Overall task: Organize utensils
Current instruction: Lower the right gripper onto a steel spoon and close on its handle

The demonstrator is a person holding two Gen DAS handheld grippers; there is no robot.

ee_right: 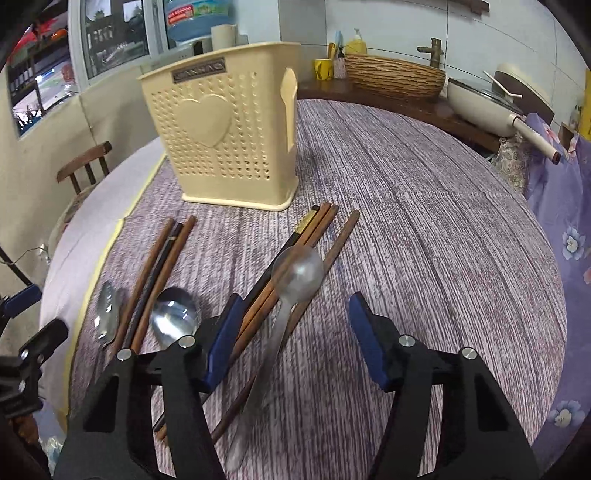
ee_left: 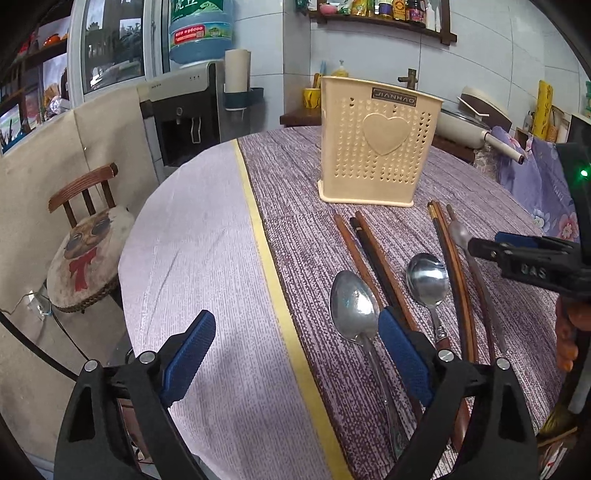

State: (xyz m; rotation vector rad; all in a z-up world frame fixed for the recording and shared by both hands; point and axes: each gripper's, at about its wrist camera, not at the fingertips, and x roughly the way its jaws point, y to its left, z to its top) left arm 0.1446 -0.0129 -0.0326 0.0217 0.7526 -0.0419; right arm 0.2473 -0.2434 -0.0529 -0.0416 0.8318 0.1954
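A home kitchen: grey water dispenser (ee_left: 184, 107) with blue bottle, wooden wall shelf of sauce jars (ee_left: 384, 14), brass tap (ee_right: 432, 50)

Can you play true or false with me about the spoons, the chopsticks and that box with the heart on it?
1. Three spoons lie on the table. True: one on the left, one in the middle, one on the right.
2. The holder lies on its side. False: it stands upright.
3. The right tool is squeezing a spoon. False: its pads are apart and press on nothing.
4. Chopsticks lie flat on the tablecloth. True.
5. The left tool holds chopsticks. False: it is open and holds nothing.
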